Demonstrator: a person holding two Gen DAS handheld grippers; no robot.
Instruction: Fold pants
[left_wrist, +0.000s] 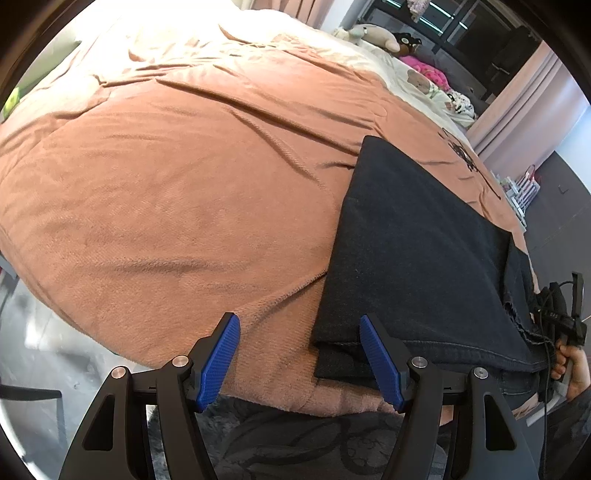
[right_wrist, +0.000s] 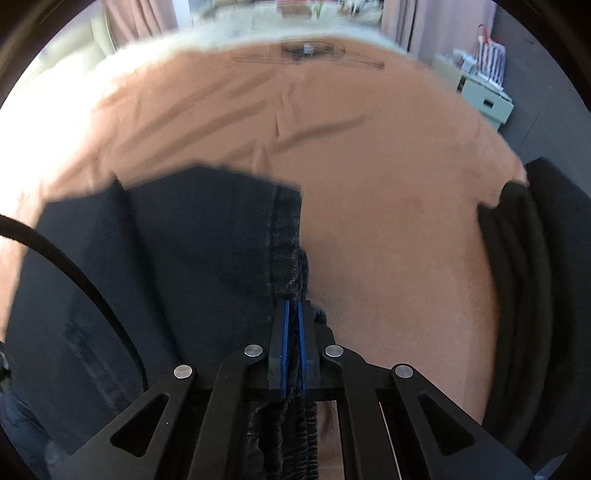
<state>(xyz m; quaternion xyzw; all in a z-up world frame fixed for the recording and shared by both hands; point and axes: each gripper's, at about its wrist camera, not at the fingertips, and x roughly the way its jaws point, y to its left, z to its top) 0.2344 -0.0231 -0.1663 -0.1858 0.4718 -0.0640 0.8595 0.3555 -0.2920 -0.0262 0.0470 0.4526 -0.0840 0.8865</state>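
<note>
Dark denim pants (left_wrist: 417, 243) lie folded in layers on the brown blanket (left_wrist: 166, 177), at the right of the left wrist view. My left gripper (left_wrist: 301, 360) is open and empty, held over the near left corner of the pants, with its right finger (left_wrist: 380, 362) over the fabric edge. In the right wrist view my right gripper (right_wrist: 292, 332) is shut on the hem edge of the pants (right_wrist: 184, 251), with bunched denim between the blue pads. The right gripper (left_wrist: 565, 317) also shows at the right edge of the left wrist view.
The brown blanket (right_wrist: 388, 206) covers a bed. Stuffed toys (left_wrist: 373, 35) and a pink item lie at the bed's far end. A small cabinet (right_wrist: 487, 99) stands on the dark floor at the right. A dark patterned rug (left_wrist: 295, 443) lies below the bed edge.
</note>
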